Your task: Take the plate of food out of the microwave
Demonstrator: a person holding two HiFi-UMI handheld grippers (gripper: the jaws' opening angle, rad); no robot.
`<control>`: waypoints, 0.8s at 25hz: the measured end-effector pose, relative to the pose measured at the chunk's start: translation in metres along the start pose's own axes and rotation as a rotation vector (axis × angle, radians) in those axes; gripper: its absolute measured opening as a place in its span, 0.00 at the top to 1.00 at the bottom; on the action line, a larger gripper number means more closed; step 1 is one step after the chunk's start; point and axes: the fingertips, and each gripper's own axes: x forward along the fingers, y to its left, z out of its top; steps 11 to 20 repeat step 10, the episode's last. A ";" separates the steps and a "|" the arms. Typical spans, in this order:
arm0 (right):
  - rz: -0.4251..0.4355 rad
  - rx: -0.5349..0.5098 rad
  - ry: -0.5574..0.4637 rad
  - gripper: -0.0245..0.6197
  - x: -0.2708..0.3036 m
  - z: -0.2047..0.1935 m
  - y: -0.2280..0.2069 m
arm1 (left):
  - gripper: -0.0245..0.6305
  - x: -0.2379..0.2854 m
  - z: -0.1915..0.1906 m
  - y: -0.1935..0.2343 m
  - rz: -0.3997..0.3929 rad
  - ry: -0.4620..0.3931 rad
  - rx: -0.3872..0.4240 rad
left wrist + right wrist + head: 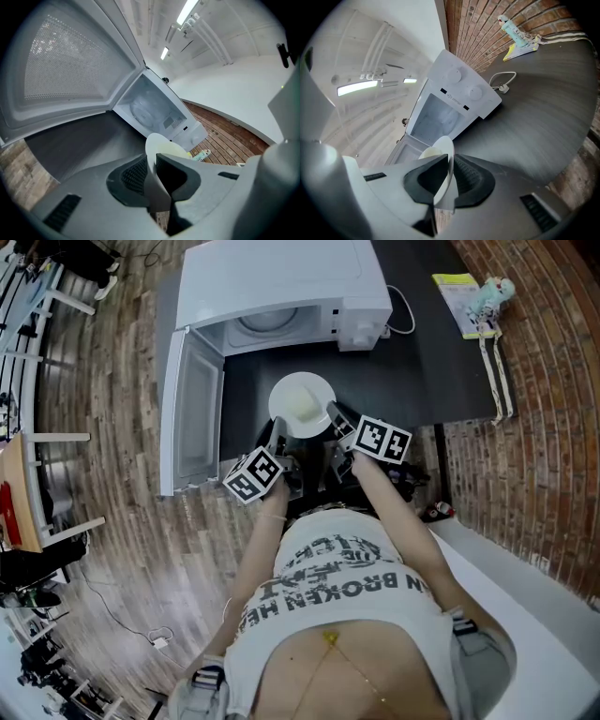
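A white plate [302, 405] with a pale mound of food [307, 405] hangs over the dark table [422, 371], just in front of the white microwave [281, 287]. My left gripper [281, 444] is shut on the plate's near-left rim, and my right gripper [337, 424] is shut on its near-right rim. In the left gripper view the plate [157, 143] stands edge-on between the black pads of the left gripper [152, 165]. The right gripper view shows the plate [446, 150] clamped the same way by the right gripper [449, 171].
The microwave door [192, 413] swings open to the left, past the table's edge. The empty cavity [152, 110] faces me. A white cable with plug [403, 320] lies right of the oven. A yellow leaflet and a toy [473, 298] sit at the far right by the brick wall.
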 end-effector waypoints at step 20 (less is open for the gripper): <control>0.002 0.002 0.008 0.90 -0.002 0.000 -0.004 | 0.87 0.000 -0.005 -0.003 -0.004 -0.010 -0.007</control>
